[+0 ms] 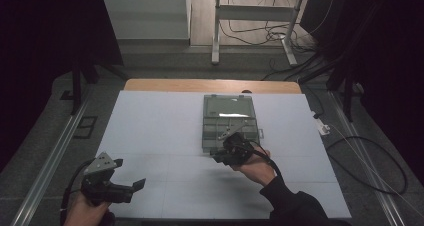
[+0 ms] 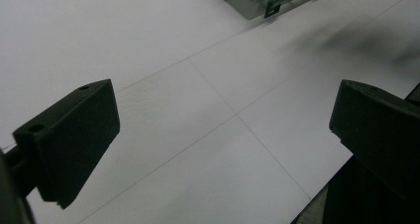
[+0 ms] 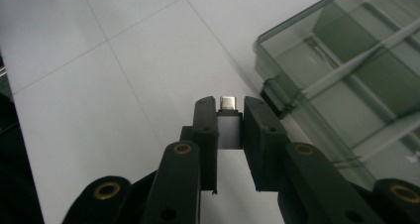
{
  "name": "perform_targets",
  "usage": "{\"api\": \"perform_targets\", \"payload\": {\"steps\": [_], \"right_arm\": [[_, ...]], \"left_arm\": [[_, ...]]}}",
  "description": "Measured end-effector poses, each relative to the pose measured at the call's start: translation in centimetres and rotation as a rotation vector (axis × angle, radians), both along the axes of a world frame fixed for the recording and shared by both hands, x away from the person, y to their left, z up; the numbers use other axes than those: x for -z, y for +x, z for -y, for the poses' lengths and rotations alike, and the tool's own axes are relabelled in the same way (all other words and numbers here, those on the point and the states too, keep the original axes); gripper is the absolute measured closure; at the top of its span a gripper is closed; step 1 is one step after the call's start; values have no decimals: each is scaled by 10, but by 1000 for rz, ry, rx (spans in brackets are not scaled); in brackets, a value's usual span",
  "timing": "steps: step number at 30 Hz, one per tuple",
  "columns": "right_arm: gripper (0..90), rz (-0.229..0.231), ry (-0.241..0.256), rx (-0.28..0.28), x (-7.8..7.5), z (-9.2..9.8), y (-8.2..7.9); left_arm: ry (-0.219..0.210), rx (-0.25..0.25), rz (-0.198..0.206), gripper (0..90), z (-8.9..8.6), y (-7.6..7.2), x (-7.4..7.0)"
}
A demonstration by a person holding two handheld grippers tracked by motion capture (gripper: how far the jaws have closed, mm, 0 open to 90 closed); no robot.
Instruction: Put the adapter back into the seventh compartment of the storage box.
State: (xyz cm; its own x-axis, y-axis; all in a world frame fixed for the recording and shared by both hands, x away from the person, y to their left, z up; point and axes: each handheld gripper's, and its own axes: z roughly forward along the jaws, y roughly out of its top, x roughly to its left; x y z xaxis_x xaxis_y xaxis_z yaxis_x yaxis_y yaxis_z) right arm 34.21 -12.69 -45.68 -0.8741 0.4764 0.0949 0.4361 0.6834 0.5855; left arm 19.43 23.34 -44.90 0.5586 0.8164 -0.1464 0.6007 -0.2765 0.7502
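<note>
Here, right tool (image 3: 229, 116) clamped on a small metal-tipped plug (image 3: 228, 125) beside the clear compartment box (image 3: 346, 85); left tool (image 2: 218, 135) wide open, empty.

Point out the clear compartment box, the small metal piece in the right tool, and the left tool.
compartment box (image 1: 227, 108), high view, on its clear lid.
small metal piece (image 3: 227, 103), right gripper view, on its tip above the jaws.
left tool (image 1: 131, 175), high view, midway between its open fingertips.

left gripper (image 1: 131, 175): black body, blocky flat-faced jaws; grey three-cornered plate on top, dotted with small holes.
right gripper (image 3: 230, 116): black jointed links, brass-coloured rivets at the pivots, small holes along the jaws.
cables: black, one trailing from each gripper.
sleeve (image 1: 295, 204): dark, long, at lower right of the high view.
</note>
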Motion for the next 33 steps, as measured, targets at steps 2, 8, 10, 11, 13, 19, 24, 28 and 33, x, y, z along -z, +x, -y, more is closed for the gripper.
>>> {"api": "perform_targets", "payload": {"steps": [2,8,10,11,13,19,24,28,33], "right_arm": [[754,5,3,9,-1,3,2],[755,14,14,41,-4,11,9],[755,18,15,52,-5,14,12],[754,24,13,63,-6,17,14],[754,28,12,66,-7,18,15],[755,41,15,102,-9,27,22],[755,47,17,133,-10,34,29],[754,55,14,155,-10,38,33],[753,70,1,180,-8,42,39]], "left_arm": [[-1,0,-1,0,0,0,0],[-1,0,-1,0,0,0,0],[-2,0,-1,0,0,0,0],[-1,0,-1,0,0,0,0],[-1,0,-1,0,0,0,0],[-2,-1,-2,0,0,0,0],[-4,-2,-4,0,0,1,0],[-4,-2,-5,0,0,1,0],[-6,-3,-6,0,0,1,0]]}}
